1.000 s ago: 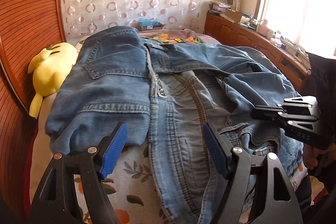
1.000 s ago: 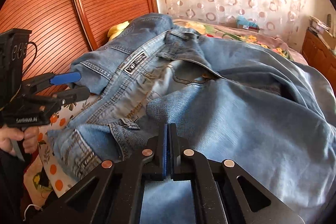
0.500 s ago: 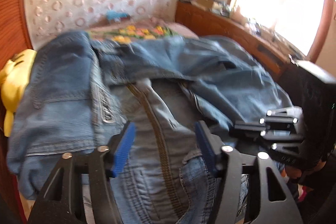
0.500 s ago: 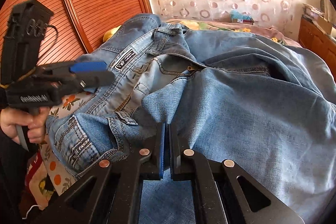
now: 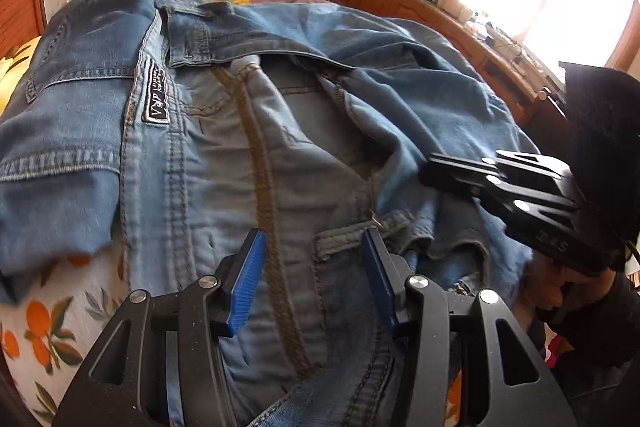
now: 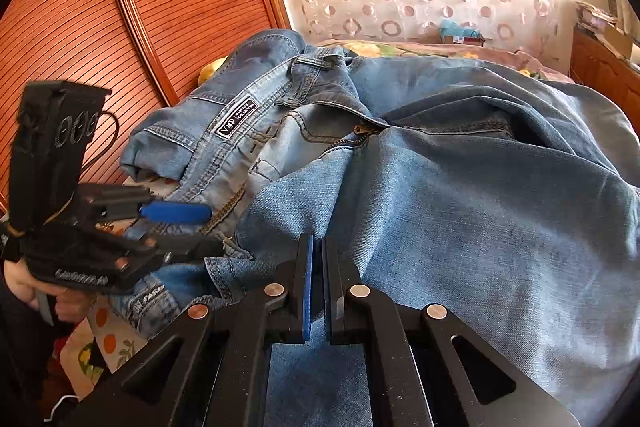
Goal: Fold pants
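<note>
Blue jeans lie crumpled on a fruit-print bedsheet, waistband at 12 o'clock from the left gripper. That gripper's jaws have just been closing and now stand partly apart over the brown inseam and a belt loop, denim between the blue pads, no clear pinch. The right gripper, at 3 o'clock in the left wrist view, has its jaws pressed together with a fold of the pant leg spreading toward 1 o'clock; whether denim is pinched is unclear.
</note>
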The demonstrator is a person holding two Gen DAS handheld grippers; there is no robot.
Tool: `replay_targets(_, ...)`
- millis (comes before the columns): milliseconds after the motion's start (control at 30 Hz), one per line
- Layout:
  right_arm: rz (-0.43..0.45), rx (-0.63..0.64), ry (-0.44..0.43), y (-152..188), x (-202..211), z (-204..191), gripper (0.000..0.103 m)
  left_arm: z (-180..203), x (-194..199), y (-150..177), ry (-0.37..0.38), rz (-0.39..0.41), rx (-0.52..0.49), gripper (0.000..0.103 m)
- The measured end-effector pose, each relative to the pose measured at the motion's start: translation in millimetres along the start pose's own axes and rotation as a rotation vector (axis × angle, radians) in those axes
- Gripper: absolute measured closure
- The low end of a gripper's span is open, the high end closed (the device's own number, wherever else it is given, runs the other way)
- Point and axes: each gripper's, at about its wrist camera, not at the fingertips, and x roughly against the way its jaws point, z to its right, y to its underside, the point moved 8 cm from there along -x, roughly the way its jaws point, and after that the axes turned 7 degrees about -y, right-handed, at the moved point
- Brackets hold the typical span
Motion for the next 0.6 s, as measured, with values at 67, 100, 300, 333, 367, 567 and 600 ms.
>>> replay_targets(67,0.002,0.001,-0.003,0.3,1.2,-1.1,0.100,2.6,1.8,4.1,-0.009,0.005,0.002,0.053)
replay_targets(100,0.004,0.002,-0.001,0.4,1.9,-1.4,0.100,1.6,2.2,4.9,-0.009,0.010,0.010,0.053)
replay_targets(300,0.045,-0.010,0.020,-2.8,19.6,3.0,0.094,2.9,6.9,7.1,-0.016,0.027,0.029,0.054)
replay_targets(333,0.052,-0.009,0.031,-2.7,23.2,5.0,0.093,4.0,7.3,7.1,-0.005,0.028,0.031,0.058)
replay_targets(367,0.057,-0.005,0.053,-1.9,27.1,8.4,0.089,5.6,6.3,6.5,0.005,0.027,0.032,0.062)
replay_targets(567,0.050,-0.018,0.143,9.8,37.6,29.9,0.078,7.6,3.7,8.1,0.038,0.028,0.052,0.064)
replay_targets(600,0.049,-0.021,0.152,11.8,38.1,32.2,0.077,8.5,3.8,8.1,0.041,0.029,0.049,0.064)
